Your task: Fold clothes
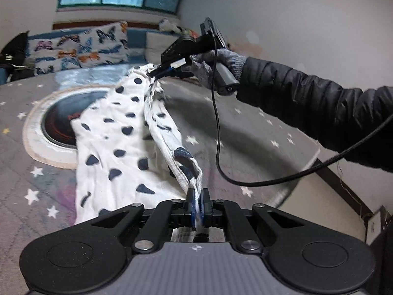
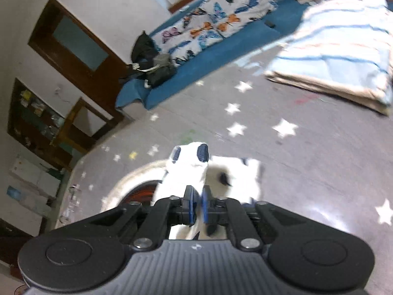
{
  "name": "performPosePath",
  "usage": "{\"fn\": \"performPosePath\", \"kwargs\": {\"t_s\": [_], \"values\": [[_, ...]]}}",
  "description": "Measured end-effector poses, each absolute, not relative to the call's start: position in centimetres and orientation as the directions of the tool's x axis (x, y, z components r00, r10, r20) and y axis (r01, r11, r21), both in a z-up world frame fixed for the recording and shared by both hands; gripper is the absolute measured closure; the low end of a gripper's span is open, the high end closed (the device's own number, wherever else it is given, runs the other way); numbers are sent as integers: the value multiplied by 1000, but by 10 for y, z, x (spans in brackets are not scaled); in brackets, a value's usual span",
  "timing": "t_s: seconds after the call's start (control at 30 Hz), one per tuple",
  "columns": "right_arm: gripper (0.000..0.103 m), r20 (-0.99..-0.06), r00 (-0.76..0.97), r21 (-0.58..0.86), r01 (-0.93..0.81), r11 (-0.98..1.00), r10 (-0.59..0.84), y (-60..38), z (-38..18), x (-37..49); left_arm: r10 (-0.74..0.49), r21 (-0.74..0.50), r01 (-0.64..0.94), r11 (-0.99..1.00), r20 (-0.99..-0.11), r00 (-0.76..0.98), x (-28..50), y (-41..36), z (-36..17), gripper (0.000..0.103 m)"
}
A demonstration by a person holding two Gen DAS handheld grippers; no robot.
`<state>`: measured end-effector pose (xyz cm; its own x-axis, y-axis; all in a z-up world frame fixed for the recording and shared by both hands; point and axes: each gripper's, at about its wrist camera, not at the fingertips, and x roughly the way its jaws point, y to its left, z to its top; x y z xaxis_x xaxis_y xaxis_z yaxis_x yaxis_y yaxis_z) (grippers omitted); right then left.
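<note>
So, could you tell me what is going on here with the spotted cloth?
A person is folding a white garment with dark spots on a grey star-patterned bedspread, one handheld gripper in each hand. The left gripper is shut on one end of the garment's edge. The right gripper, held in a gloved hand, pinches the far end, so that edge is stretched between them while the rest lies on the bed.

garment [image 1: 115,152] on mat [image 1: 245,127], between hand-held grippers
</note>
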<state>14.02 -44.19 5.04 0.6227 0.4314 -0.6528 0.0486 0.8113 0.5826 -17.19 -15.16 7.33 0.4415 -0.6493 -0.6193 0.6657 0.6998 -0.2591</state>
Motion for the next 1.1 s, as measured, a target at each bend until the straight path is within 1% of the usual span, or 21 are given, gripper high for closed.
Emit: {"fn": "performPosePath", "kwargs": {"t_s": [0.1, 0.13, 0.17, 0.2, 0.4, 0.5, 0.53, 0.57, 0.6, 0.67, 0.9, 1.0, 1.03, 1.1], "values": [[90, -648, 619, 593, 43, 804, 444, -447, 42, 134, -648, -251, 685, 684, -640, 413, -168, -154, 70, 99], [86, -641, 622, 595, 34, 803, 449, -448, 41, 133, -648, -251, 688, 681, -644, 407, -167, -154, 69, 99], [80, -637, 626, 595, 28, 803, 450, -448, 39, 133, -648, -250, 692, 677, -648, 400, -167, -155, 68, 99], [79, -636, 630, 593, 30, 804, 445, -448, 38, 134, -649, -249, 695, 674, -650, 397, -167, -154, 68, 99], [79, -632, 650, 600, 67, 797, 421, -445, 32, 139, -643, -238, 703, 670, -660, 389, -168, -154, 68, 98], [79, -622, 659, 591, 41, 805, 423, -440, 32, 144, -639, -238, 701, 672, -665, 387, -168, -155, 68, 98], [81, -614, 670, 586, 34, 809, 417, -438, 34, 144, -639, -239, 701, 672, -665, 387, -168, -155, 68, 98], [93, -605, 676, 587, 22, 809, 421, -435, 37, 144, -638, -239, 700, 673, -665, 387, -167, -155, 68, 98], [98, -594, 678, 595, 8, 804, 433, -432, 41, 143, -641, -242, 700, 672, -665, 385, -167, -154, 68, 98], [99, -569, 682, 606, -30, 795, 459, -424, 51, 142, -643, -243, 704, 668, -665, 381, -167, -153, 67, 98], [101, -418, 690, 575, -302, 760, 591, -381, 116, 133, -643, -258, 696, 670, -671, 371, -164, -153, 62, 98], [101, -358, 694, 557, -378, 739, 624, -371, 136, 129, -642, -258, 694, 672, -670, 372, -165, -153, 61, 98], [101, -358, 701, 547, -378, 747, 617, -371, 139, 129, -643, -259, 695, 671, -670, 371, -165, -154, 61, 98], [101, -425, 726, 512, -299, 805, 540, -379, 129, 133, -645, -258, 698, 668, -668, 371, -165, -154, 61, 98]]}}
